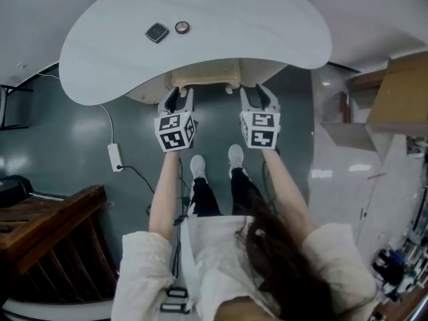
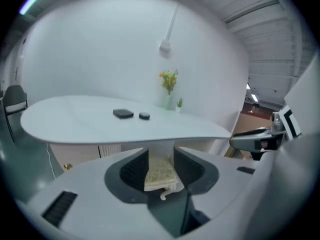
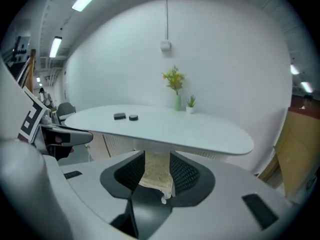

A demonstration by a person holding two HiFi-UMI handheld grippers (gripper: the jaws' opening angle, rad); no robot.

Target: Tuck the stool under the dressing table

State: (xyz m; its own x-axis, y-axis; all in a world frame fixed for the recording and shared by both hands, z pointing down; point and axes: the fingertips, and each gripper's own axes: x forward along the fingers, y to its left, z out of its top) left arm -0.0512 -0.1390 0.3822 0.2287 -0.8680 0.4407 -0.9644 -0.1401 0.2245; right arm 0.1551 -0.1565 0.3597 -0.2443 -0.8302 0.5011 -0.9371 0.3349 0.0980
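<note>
The white kidney-shaped dressing table [image 1: 200,32] fills the top of the head view. The cream stool [image 1: 204,80] stands beneath its front edge, mostly hidden by the top. My left gripper [image 1: 178,100] and right gripper [image 1: 261,97] hang side by side in front of that edge, above the floor. In the left gripper view the jaws of the left gripper [image 2: 161,155] stand partly apart. The stool's textured seat [image 2: 160,175] shows through the gap, beyond the pads. The right gripper [image 3: 157,158] frames the stool [image 3: 156,173] the same way. Neither gripper holds anything.
A dark square case [image 1: 157,32] and a small round item [image 1: 182,27] lie on the table, with a vase of yellow flowers [image 3: 175,86] at its back. A power strip [image 1: 115,156] lies on the floor left, dark wooden furniture [image 1: 47,226] lower left, a cardboard box [image 1: 401,92] right.
</note>
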